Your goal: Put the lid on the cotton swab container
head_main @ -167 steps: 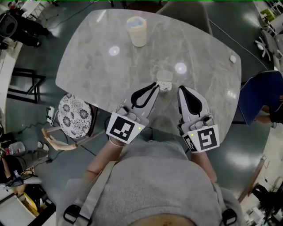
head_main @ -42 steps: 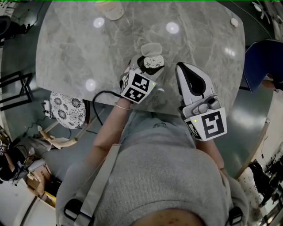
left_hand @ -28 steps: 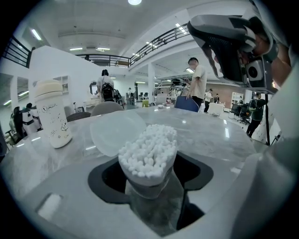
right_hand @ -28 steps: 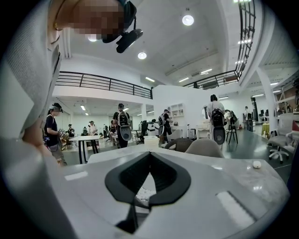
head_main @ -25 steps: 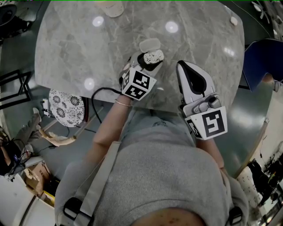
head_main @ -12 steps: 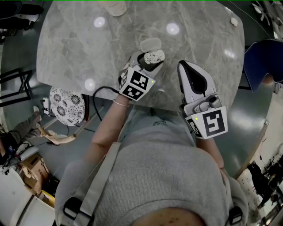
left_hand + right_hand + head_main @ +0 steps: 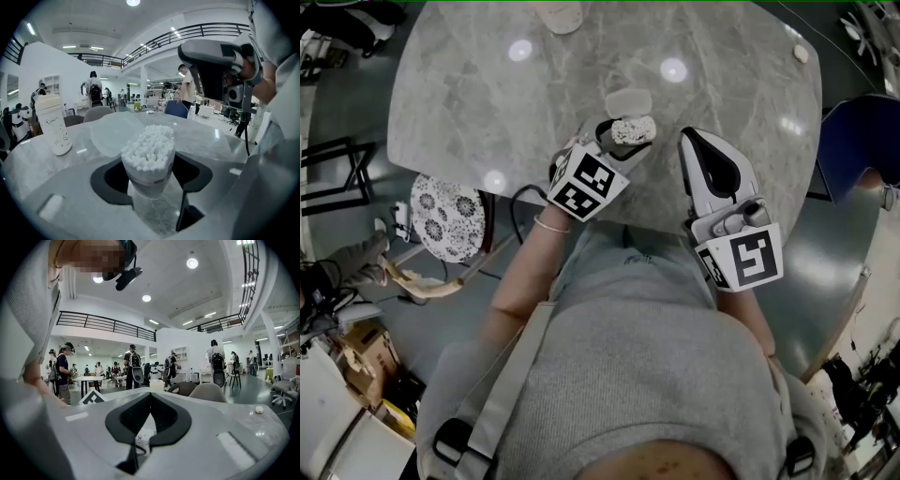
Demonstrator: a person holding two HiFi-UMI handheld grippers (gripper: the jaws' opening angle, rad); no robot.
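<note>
Hovering by the table's (image 7: pixel 469 94) near edge, left tongs (image 7: pixel 626 141) clamp the swab container (image 7: pixel 634 128), lifted since earlier; lid (image 7: pixel 627 99) just beyond, right tongs (image 7: pixel 692 141) closed.

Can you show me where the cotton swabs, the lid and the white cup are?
cotton swab container (image 7: pixel 149 154), left gripper view, on the swab tips at its top.
lid (image 7: pixel 628 100), head view, on its flat middle.
white cup (image 7: pixel 52 126), left gripper view, on its side wall.

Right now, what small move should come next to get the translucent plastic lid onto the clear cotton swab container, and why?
Probably open the right gripper and reach for the translucent plastic lid. It lies on the grey marble table just beyond the clear cotton swab container, which the left gripper holds, while the right gripper's jaws are shut and empty.
</note>
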